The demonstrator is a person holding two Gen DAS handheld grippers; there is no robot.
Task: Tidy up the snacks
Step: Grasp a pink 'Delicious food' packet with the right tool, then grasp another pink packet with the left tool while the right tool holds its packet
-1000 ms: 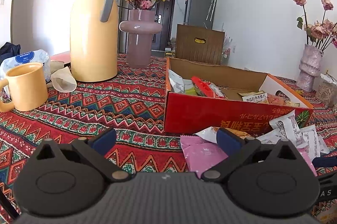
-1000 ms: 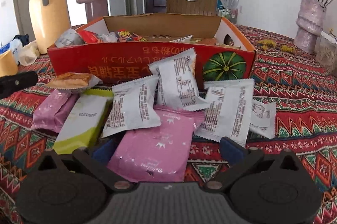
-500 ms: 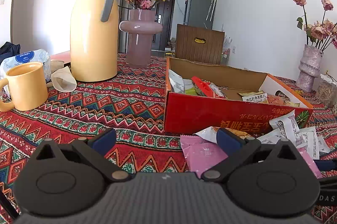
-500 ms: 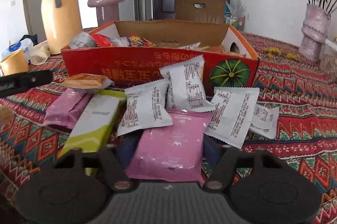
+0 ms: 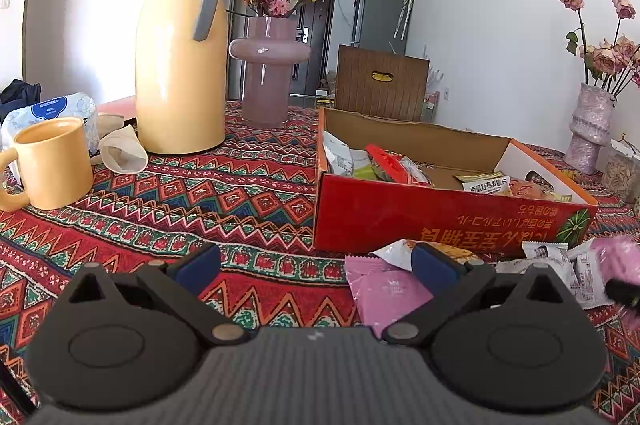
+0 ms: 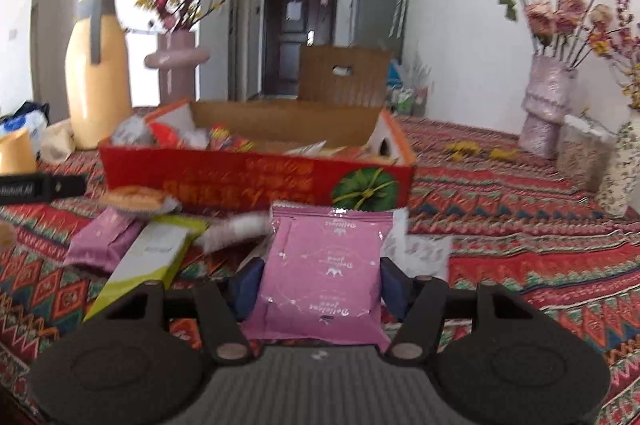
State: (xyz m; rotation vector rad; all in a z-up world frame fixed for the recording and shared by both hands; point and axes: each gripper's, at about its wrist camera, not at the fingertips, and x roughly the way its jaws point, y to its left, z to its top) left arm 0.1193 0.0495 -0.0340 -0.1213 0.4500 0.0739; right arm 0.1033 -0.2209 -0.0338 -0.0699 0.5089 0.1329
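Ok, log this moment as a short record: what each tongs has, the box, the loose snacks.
right tongs: shut on pink packet, lifted off the cloth
left tongs: open, holding nothing, low over the tablecloth
box: red, open top, several snacks already inside
loose snacks: purple packet, green packet, white packets, all in front of the box
next step (guess): pink packet goes into the box

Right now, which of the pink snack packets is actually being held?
The pink packet between the right gripper fingers, raised before the red box. The other pink packet lies on the tablecloth at left, beside the green packet, untouched.
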